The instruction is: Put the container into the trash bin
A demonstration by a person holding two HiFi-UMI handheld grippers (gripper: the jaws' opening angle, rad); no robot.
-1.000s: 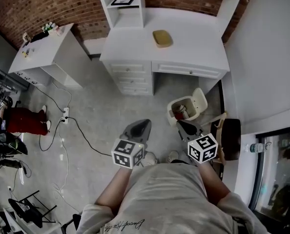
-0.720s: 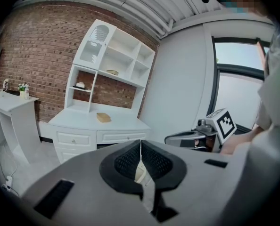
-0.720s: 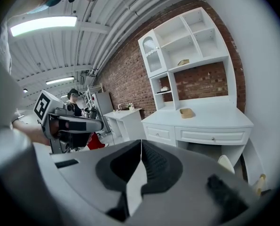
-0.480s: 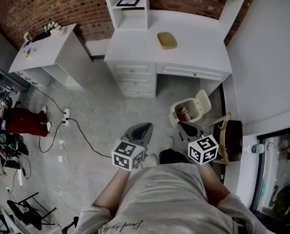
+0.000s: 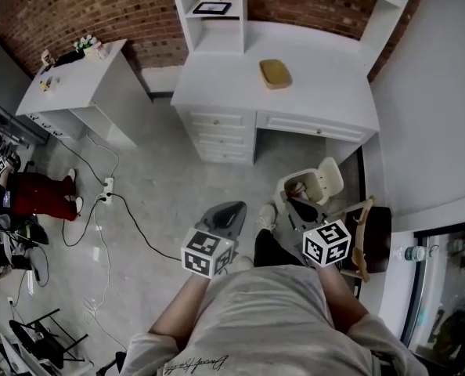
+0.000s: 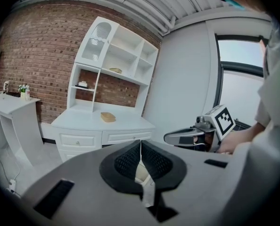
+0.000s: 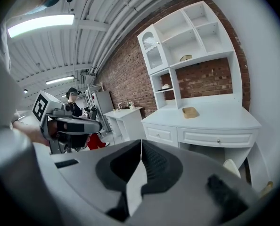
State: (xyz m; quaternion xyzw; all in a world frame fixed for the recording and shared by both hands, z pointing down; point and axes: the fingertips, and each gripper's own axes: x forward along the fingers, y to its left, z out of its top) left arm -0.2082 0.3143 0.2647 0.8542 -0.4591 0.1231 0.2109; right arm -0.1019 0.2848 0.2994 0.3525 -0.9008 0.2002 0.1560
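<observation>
left gripper (image 6: pixel 140 145), right gripper (image 7: pixel 141 145): fingers together, empty. container (image 5: pixel 275 73) at 12 o'clock looks light, stiff; we'd pinch its rim.

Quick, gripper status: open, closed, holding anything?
Left gripper: closed, nothing between its jaws.
Right gripper: closed, nothing between its jaws.

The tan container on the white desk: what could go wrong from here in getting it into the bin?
Both the left gripper and right gripper are shut and empty; the container looks wide and flat, so a pinch might slip.
The trash bin is small and already holds something, so the drop could miss.
A cable crosses the floor nearby: a possible trip.
</observation>
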